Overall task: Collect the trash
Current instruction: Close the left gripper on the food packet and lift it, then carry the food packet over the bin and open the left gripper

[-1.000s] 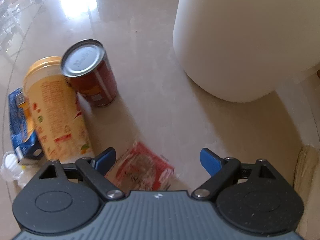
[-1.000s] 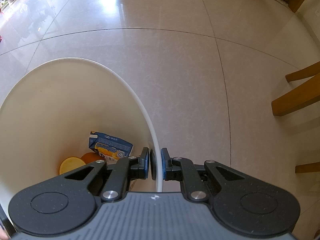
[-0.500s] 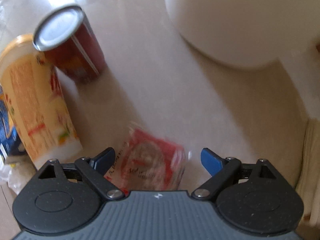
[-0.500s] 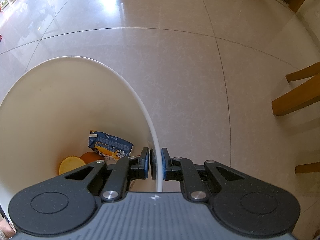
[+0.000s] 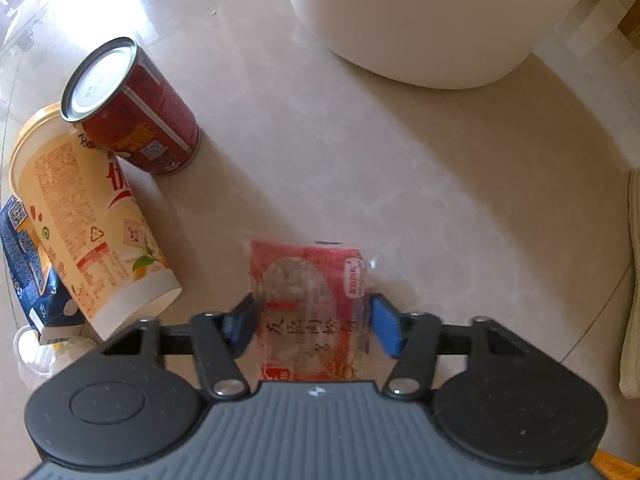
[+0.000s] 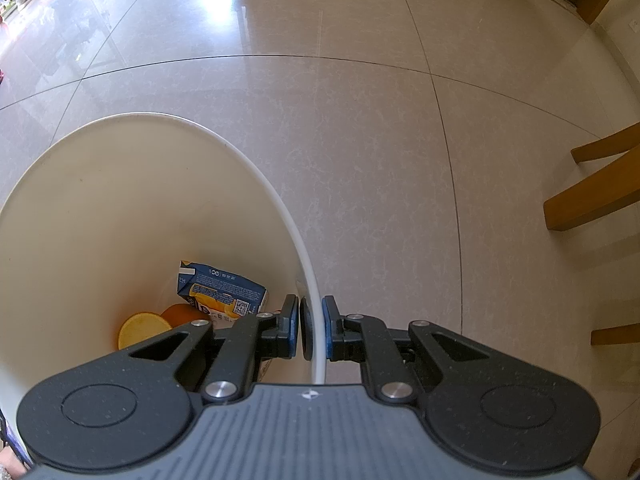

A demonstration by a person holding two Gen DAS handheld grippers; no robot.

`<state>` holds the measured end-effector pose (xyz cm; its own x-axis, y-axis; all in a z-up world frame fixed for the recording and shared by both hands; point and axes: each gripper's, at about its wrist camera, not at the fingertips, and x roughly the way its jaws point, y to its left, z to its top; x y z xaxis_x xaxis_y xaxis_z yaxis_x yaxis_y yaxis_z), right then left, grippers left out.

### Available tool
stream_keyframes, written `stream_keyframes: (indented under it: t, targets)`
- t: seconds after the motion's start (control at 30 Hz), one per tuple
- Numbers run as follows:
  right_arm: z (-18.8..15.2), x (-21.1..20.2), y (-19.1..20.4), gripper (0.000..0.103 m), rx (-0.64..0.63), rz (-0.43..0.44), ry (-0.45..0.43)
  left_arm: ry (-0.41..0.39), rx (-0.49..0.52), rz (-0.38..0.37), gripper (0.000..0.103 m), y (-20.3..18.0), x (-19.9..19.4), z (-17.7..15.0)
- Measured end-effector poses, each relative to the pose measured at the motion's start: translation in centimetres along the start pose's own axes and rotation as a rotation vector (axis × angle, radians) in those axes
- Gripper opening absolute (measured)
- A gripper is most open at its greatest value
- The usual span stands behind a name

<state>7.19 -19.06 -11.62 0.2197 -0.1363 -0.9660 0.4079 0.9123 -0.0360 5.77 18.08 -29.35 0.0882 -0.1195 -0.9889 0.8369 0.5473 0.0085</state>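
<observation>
A red snack packet [image 5: 308, 300] lies flat on the beige floor, and my left gripper [image 5: 313, 326] is shut on it, its blue pads touching the packet's two sides. To the left are a red can [image 5: 132, 108], a yellow paper cup [image 5: 84, 216] leaning against it, and a blue carton [image 5: 24, 264]. The white bin [image 5: 420, 20] stands behind. My right gripper [image 6: 312, 328] is shut on the white bin's rim [image 6: 256, 168], one finger inside and one outside. A blue carton [image 6: 224, 292] and an orange lid [image 6: 144, 328] lie at the bin's bottom.
Crumpled clear plastic [image 5: 32, 352] sits by the blue carton at the lower left. A pale cloth [image 5: 632, 280] shows at the right edge. Wooden chair legs [image 6: 592, 196] stand right of the bin on the tiled floor.
My left gripper moved forward over the red packet and its fingers closed in onto the packet's sides. The right gripper kept its hold on the bin rim without moving.
</observation>
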Motion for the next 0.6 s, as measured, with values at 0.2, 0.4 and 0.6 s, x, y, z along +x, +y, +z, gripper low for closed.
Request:
stream_keyframes:
  t: [0.2, 0.4, 0.6]
  targets:
    - [0.0, 0.0, -0.1, 0.015, 0.000, 0.001, 0.000, 0.032, -0.008, 0.001, 0.048, 0.1, -1.6, 0.0]
    - [0.0, 0.1, -0.1, 0.015, 0.003, 0.005, 0.002, 0.054, -0.010, -0.012, 0.048, 1.2, -5.3, 0.8]
    - [0.1, 0.1, -0.3, 0.015, 0.005, 0.007, 0.003, 0.043, -0.020, -0.013, 0.048, 1.5, -9.1, 1.8]
